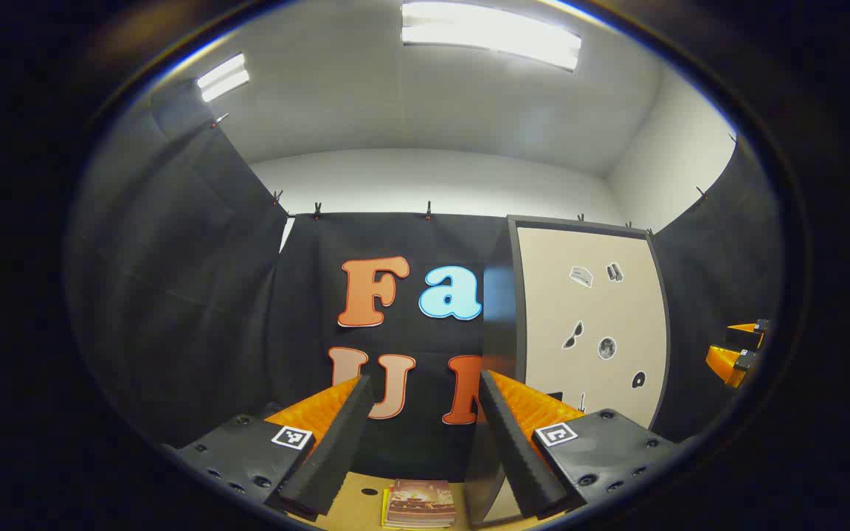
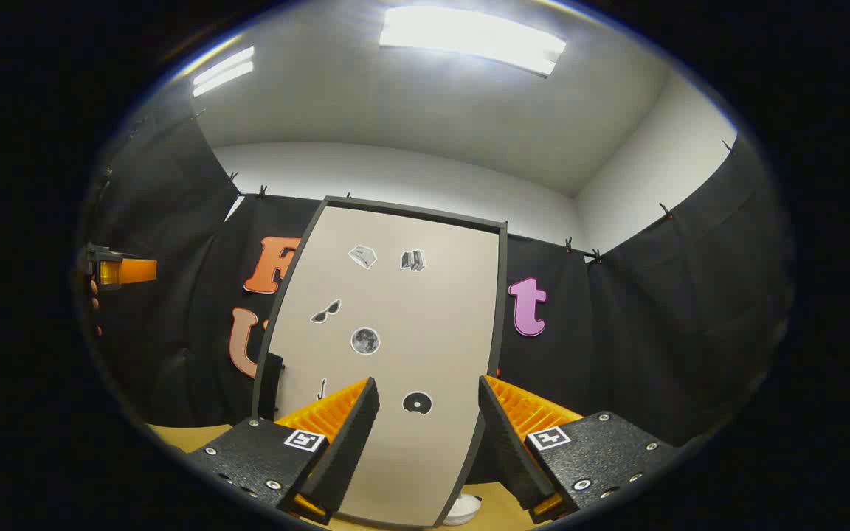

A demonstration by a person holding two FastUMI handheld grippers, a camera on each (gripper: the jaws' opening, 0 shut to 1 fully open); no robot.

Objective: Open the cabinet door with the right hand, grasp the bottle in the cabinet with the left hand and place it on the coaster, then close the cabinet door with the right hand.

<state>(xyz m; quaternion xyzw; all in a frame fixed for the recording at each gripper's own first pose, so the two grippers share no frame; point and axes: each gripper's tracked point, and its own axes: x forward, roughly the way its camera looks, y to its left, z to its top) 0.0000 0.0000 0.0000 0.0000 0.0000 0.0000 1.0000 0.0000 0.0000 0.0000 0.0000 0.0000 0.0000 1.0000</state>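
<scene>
The cabinet (image 2: pixel 395 354) stands straight ahead in the right gripper view, a tall dark-framed box. Its beige door (image 2: pixel 425 310) carries small stickers and looks shut, so the inside is hidden. A dark handle (image 2: pixel 271 383) juts from its left edge. My right gripper (image 2: pixel 429 383) is open and empty, a short way in front of the door's lower half. In the left gripper view the cabinet (image 1: pixel 587 324) is to the right, and my left gripper (image 1: pixel 425 380) is open and empty, facing the black cloth wall. A white round thing (image 2: pixel 463 509), maybe the coaster, lies on the table at the cabinet's foot.
A small stack of books (image 1: pixel 419 503) lies on the wooden table (image 1: pixel 355 494) below my left fingers. The right gripper (image 1: pixel 736 355) shows at the far right of the left gripper view. The left gripper (image 2: pixel 121 271) and the hand holding it show at the far left of the right gripper view.
</scene>
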